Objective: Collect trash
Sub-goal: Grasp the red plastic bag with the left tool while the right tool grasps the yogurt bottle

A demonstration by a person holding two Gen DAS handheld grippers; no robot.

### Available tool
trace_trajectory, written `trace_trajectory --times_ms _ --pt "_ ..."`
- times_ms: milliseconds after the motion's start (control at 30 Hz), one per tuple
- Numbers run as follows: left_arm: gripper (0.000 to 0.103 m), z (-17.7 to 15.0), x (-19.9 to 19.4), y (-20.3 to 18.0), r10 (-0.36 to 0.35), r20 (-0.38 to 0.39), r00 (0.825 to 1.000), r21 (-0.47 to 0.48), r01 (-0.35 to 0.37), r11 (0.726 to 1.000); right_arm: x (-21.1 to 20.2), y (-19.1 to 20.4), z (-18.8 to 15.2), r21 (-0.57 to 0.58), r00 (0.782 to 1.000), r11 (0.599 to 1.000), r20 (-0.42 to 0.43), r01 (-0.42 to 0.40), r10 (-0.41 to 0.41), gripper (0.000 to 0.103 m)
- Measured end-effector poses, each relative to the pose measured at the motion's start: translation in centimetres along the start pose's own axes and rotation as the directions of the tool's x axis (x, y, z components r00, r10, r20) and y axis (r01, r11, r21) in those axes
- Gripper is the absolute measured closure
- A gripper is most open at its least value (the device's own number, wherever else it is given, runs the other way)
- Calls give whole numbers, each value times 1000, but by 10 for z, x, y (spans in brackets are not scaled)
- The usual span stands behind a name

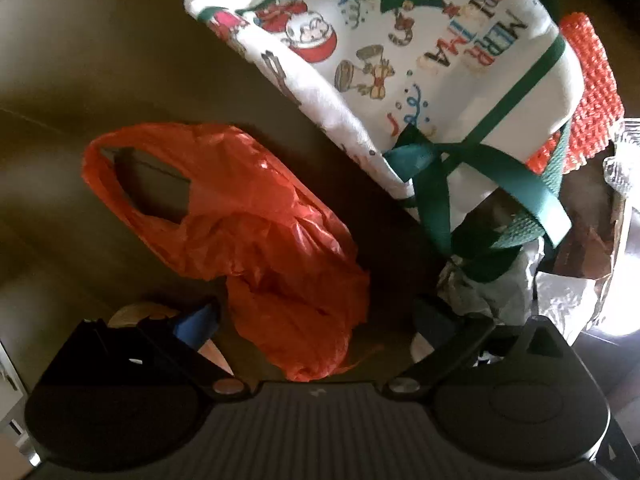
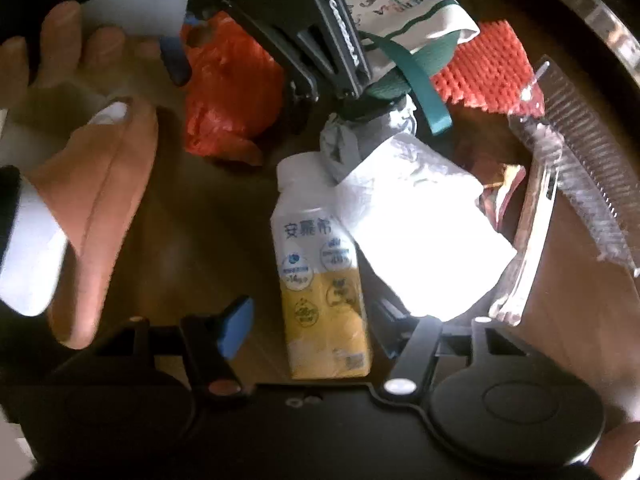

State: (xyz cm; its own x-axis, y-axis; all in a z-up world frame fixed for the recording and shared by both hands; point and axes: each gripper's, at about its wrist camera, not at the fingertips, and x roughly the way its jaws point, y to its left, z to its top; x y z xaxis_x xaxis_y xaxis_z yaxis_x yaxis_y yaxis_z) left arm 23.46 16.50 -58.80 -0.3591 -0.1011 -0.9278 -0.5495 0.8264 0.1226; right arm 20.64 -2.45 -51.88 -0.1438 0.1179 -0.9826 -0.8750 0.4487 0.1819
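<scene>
Left wrist view: the left tongs (image 1: 316, 320) are hanging spread over the dark table (image 1: 100, 80), pinching nothing, with a crumpled orange plastic bag (image 1: 240, 232) lying between and just ahead of the fingers. The bag's handle loop is lying open toward the far left, probably the easiest part to catch. Beside it on the right, a white Christmas-print tote (image 1: 380, 60) is slumping on its side, its green straps (image 1: 500, 184) trailing over crumpled paper (a likely collecting bag, though that is a judgement). An orange foam net (image 1: 592, 92) is peeking out behind the tote toward the table's right edge.

Right wrist view: the right tongs (image 2: 320, 320) are standing wide, with a white-and-yellow drink bottle (image 2: 320, 272) lying on its side between the fingers; no pad is pressing on it. A crumpled white wrapper (image 2: 420, 232) is touching the bottle's right flank, and a clear plastic tray (image 2: 560, 184) is leaning farther right. The left hand (image 2: 92, 208) is gripping its tool at the left, above the orange bag. Both tongs seem lined up for separate pickups: bag and bottle.
</scene>
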Motion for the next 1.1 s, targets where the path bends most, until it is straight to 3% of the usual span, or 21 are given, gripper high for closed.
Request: trace_trajectory --times_ms 167,200,267,400,533,733,900,1100 --pt "16 0 6 3 -7 -6 1000 -1 7 1000 8 5 1 1 1000 1000 0 30 -30 41" --pt "28 -1 7 4 -11 -11 1000 3 11 1000 9 6 1 2 999 999 -3 39 -39 43" --pt "31 -2 8 6 -13 -19 1000 5 13 1000 13 7 1 0 999 999 -7 49 -49 61" --pt "38 -5 12 -2 -1 -18 1000 28 2 1000 13 9 2 1 998 998 -15 59 -59 61" --pt "41 -7 4 -5 3 -31 1000 27 -2 1000 2 11 2 9 998 998 -27 63 -63 62" --pt "42 -21 -23 -12 20 -38 999 41 -19 999 -33 9 -2 136 999 991 -47 -2 8 62" --pt "42 -48 -60 -16 3 -23 1000 49 -2 999 -83 7 -9 267 1000 964 -20 -4 10 62" --pt "42 -93 -120 -22 -47 58 997 113 41 993 -154 10 -22 342 998 939 51 27 -47 62"
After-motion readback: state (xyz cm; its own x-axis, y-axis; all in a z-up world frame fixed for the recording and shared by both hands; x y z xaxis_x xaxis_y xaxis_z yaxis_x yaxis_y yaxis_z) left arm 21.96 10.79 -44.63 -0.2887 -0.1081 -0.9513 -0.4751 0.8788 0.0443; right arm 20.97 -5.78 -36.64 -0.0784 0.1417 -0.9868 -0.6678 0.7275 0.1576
